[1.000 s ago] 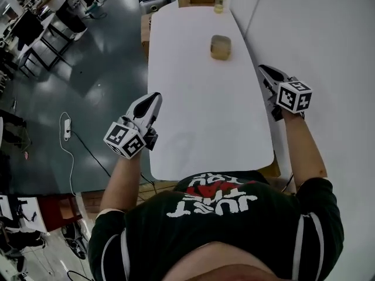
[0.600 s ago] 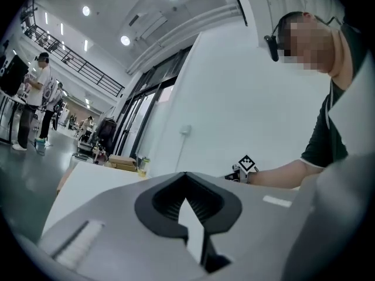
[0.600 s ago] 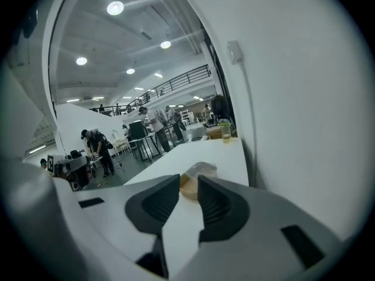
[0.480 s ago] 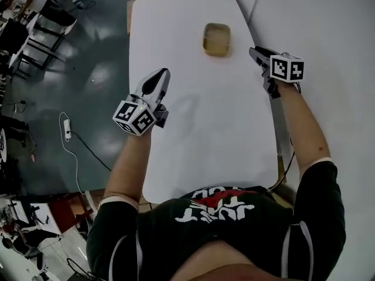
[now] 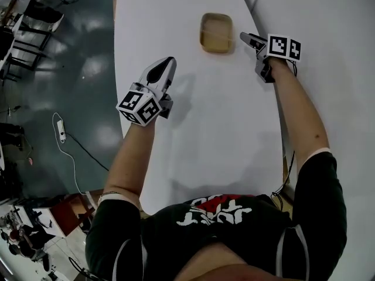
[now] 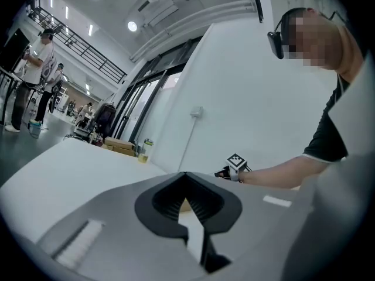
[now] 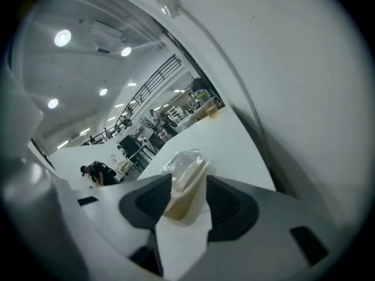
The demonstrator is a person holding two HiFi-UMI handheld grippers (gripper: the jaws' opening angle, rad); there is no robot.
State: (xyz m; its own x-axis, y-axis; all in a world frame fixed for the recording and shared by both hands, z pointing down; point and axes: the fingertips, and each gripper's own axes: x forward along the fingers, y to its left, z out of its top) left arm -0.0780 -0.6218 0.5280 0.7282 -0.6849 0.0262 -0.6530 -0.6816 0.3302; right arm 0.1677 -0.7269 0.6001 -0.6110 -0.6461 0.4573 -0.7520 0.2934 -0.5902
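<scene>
1. Head view: a tan lidded container (image 5: 216, 33) sits toward the far end of the white table (image 5: 193, 127). A white wall (image 5: 334, 16) runs close along the table's right edge, and grey floor (image 5: 76, 69) lies open to the left. The left gripper (image 5: 167, 64) hangs over the table's left part, well apart from the container. The right gripper (image 5: 246, 38) has its tips just beside the container's right side.
2. Left gripper view: the jaw tips meet and hold nothing. Beyond them are the right gripper's marker cube and a bottle (image 6: 145, 148) at the table's far end.
3. Right gripper view: the jaws stand apart with the container framed in the gap, but whether they touch it cannot be told.
</scene>
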